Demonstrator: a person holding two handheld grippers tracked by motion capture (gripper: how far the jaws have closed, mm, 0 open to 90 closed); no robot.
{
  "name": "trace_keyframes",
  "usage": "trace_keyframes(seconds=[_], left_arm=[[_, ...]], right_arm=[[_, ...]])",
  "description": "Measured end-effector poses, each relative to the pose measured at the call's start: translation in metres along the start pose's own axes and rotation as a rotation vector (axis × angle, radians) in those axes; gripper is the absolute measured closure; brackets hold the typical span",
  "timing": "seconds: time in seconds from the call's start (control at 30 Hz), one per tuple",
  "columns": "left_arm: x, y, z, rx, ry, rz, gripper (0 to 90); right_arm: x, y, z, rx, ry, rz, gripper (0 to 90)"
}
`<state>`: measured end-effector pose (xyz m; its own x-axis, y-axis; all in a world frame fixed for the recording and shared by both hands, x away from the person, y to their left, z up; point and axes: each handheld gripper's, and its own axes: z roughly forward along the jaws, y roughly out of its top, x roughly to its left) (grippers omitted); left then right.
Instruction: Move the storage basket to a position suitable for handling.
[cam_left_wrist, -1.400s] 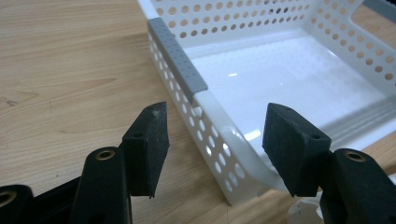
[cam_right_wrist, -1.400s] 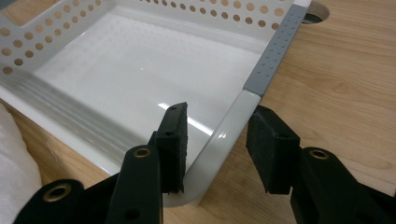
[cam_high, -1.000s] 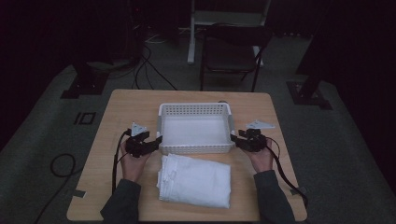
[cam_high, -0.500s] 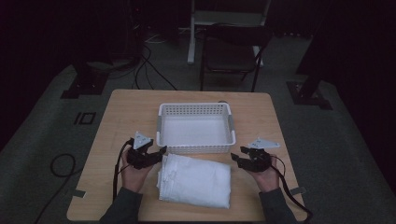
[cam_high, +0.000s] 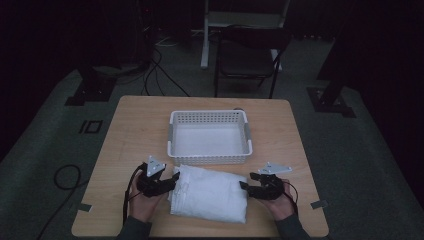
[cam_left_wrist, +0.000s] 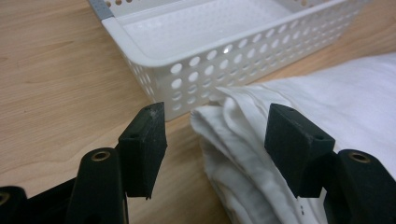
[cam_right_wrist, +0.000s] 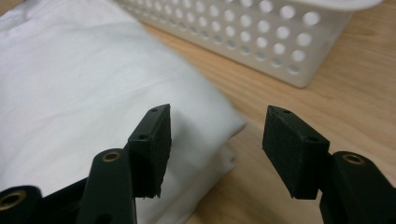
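Left hand-held gripper (cam_high: 171, 181): gaped wide at cloth's left edge, gripped nothing.
Right hand-held gripper (cam_high: 243, 186): gaped wide at cloth's right edge.
Folded white cloth (cam_high: 210, 194): lay on tabletop (cam_high: 130, 135), just before white basket (cam_high: 209, 159).

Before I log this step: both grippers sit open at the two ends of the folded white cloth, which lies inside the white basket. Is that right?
Not quite. The folded white cloth lies on the table, in front of the white basket, not inside it; the high view shows the basket with nothing in it. The rest holds: the left gripper and right gripper sit open at the cloth's two ends.
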<state>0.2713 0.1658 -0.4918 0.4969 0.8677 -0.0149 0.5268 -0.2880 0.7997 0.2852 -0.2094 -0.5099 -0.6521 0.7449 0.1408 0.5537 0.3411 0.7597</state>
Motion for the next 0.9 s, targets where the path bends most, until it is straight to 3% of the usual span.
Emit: trace_keyframes(seconds=[0.13, 0.23, 0.43, 0.57, 0.63, 0.9], left_arm=[[-0.006, -0.007, -0.007, -0.009, -0.005, 0.002, 38.0], [-0.010, -0.013, -0.007, 0.013, -0.007, 0.000, 38.0], [-0.017, -0.026, 0.001, 0.076, 0.014, 0.019, 39.6], [-0.027, -0.034, 0.010, 0.093, 0.041, 0.054, 47.5], [-0.028, -0.035, 0.011, 0.084, 0.042, 0.058, 51.0], [-0.014, -0.030, 0.022, 0.079, -0.018, 0.025, 50.7]], right_arm=[[0.012, -0.006, -0.005, -0.002, 0.028, -0.018, 41.6], [0.019, -0.012, -0.003, 0.039, 0.042, -0.047, 41.4], [0.017, -0.018, 0.008, 0.090, 0.087, -0.022, 45.5], [0.018, -0.019, 0.017, 0.123, 0.098, -0.024, 49.5], [0.018, -0.018, 0.020, 0.126, 0.087, -0.026, 50.4], [0.013, -0.014, 0.028, 0.104, 0.029, -0.035, 50.9]])
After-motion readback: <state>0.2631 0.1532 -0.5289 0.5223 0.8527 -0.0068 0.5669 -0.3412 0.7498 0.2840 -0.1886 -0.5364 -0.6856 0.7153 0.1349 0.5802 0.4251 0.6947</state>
